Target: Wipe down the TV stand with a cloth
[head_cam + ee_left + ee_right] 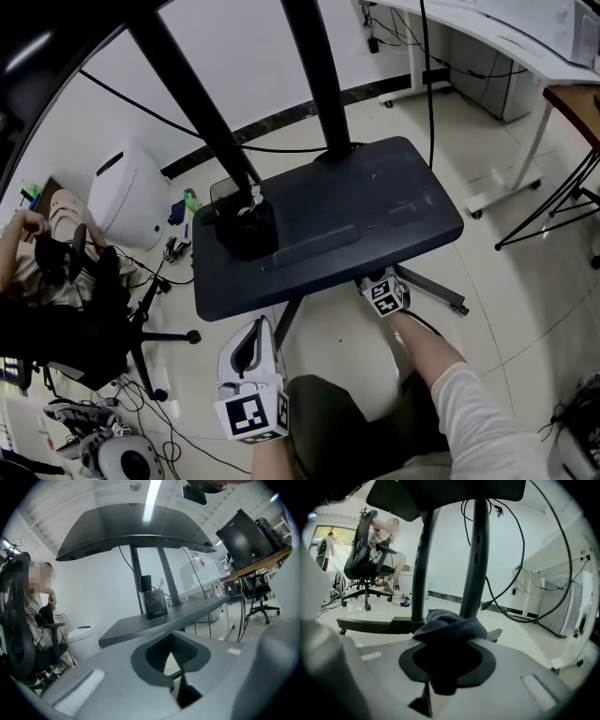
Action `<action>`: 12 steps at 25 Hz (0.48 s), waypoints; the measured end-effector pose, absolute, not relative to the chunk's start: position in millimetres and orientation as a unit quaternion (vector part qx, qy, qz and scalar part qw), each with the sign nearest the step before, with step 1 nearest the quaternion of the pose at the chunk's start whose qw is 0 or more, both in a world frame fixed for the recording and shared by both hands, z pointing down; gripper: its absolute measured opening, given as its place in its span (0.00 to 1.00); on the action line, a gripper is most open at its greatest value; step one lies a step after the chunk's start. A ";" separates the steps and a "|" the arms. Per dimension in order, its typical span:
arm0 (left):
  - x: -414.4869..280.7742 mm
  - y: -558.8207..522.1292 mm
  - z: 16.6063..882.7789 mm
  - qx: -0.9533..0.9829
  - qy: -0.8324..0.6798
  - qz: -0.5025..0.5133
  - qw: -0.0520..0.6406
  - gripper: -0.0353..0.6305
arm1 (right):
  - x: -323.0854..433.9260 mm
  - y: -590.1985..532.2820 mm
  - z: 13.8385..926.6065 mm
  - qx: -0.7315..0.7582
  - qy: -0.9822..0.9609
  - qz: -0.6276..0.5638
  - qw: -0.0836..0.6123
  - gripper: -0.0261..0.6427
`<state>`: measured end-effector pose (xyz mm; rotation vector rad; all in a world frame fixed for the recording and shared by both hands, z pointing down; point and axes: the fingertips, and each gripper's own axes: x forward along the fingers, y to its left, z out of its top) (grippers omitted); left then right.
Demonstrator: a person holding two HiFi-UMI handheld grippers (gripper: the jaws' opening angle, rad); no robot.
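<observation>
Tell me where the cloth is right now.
The cloth is clamped in the right gripper's jaws, below the stand's shelf and facing its two posts; the head view does not show it.

Dark grey cloth (449,625) bunched between jaws, beneath black TV stand (375,202), flat rounded shelf, two poles

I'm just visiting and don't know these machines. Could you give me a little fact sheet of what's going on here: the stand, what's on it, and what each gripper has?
Stand: dark shelf on two slanted poles
On the shelf: black box, by the left pole
Left gripper: shut, empty, short of the shelf's near edge
Right gripper: shut on a dark cloth, low at the shelf's near edge
Wiping: cloth not touching the shelf top
</observation>
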<state>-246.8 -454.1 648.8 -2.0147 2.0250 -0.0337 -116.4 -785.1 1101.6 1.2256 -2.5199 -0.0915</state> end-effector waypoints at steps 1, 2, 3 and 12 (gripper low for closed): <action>-244.8 -452.2 650.6 -0.699 0.701 -0.016 0.140 0.06 | -109.8 -778.9 1103.1 0.428 -0.886 -0.033 0.176 0.16; -242.6 -450.2 650.9 -0.700 0.700 -0.017 0.139 0.06 | -97.8 -773.0 1107.0 0.427 -0.884 -0.032 0.187 0.16; -240.4 -447.7 649.6 -0.701 0.699 -0.017 0.138 0.06 | -78.9 -766.7 1115.6 0.427 -0.880 -0.030 0.204 0.16; -211.1 -408.3 634.7 -0.714 0.689 -0.010 0.126 0.06 | 189.4 -620.8 1117.3 0.505 -0.834 0.010 0.222 0.15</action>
